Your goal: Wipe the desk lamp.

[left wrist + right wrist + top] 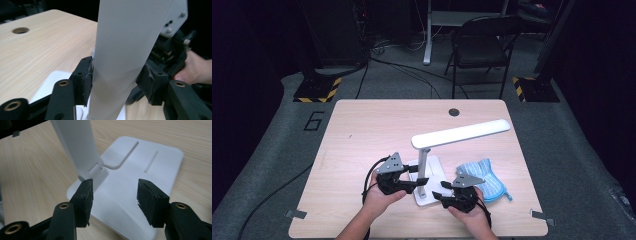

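2 grippers flank the lamp (427,165): left gripper (115,82) clamps its post, right gripper (113,192) gapes over its base.

In your left gripper view the lamp post (125,50) runs off the top edge, so you lose its head, and it covers most of your right gripper (172,57) behind it. Your right hand (192,71) is cut by the right edge. In the right gripper view the lamp base (140,177) is clipped near the bottom. In the high view the blue cloth (487,180) is partly hidden behind your right gripper (447,192), and your forearms leave the near edge.
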The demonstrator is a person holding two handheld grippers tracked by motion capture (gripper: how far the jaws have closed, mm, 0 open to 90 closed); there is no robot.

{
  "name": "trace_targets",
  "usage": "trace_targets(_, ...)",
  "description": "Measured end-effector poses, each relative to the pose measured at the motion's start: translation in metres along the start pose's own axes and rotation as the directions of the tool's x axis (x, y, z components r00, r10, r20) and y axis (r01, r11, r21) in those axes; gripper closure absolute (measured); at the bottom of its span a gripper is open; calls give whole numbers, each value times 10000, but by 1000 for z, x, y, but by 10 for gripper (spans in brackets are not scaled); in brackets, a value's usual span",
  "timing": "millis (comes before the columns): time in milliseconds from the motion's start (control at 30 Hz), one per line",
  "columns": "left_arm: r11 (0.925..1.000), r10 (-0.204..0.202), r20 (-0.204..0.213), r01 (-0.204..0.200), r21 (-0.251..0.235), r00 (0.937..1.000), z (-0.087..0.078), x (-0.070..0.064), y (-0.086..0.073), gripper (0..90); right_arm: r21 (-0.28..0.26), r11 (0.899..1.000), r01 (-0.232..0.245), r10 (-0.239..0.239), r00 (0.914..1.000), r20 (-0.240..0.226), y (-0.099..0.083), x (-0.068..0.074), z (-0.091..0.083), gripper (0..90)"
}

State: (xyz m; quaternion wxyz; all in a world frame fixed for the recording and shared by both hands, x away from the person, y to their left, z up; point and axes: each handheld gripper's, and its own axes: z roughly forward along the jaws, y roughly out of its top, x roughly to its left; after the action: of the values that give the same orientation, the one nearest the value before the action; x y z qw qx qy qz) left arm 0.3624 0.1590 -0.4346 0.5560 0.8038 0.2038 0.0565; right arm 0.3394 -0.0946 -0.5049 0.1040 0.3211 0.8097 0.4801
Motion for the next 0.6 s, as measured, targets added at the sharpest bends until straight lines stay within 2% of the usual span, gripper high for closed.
trace_targets(33, 10000, -1, 127, 0, 46, 9999, 0, 0, 0, 454, 11, 10000, 1, -1, 10000, -40, 0, 3, 2, 449)
trace_targets(67, 10000, -57, 207, 55, 65, 9998, 1, -2, 1, 445, 63, 9998, 198, -197, 9998, -105, 0, 4, 3, 445)
trace_targets(100, 9999, 58, 233, -60, 89, 9997, 1, -2, 1, 439, 38, 9999, 113, -112, 9999, -122, 0, 7, 5, 444)
trace_targets(267, 9999, 87, 434, -89, 46, 9990, 2, -2, 2, 438, 135, 9997, 203, -198, 9991, -384, -1, 12, 11, 444)
trace_targets(333, 9999, 126, 463, -127, 19, 9988, 3, -2, 2, 433, 99, 9991, 405, -401, 9986, -347, -1, 13, 12, 447)
trace_targets(367, 9998, 177, 461, -177, -11, 9988, 4, -2, 3, 427, 155, 9994, 309, -303, 9988, -373, -1, 14, 13, 454)
trace_targets(500, 9996, 283, 557, -286, 44, 9980, 6, -1, 4, 418, 246, 9988, 418, -409, 9986, -332, -2, 14, 18, 478)
trace_targets(600, 9998, 192, 631, -192, -1, 9978, 8, 0, 4, 411, 318, 9987, 408, -398, 9986, -337, -3, 16, 22, 489)
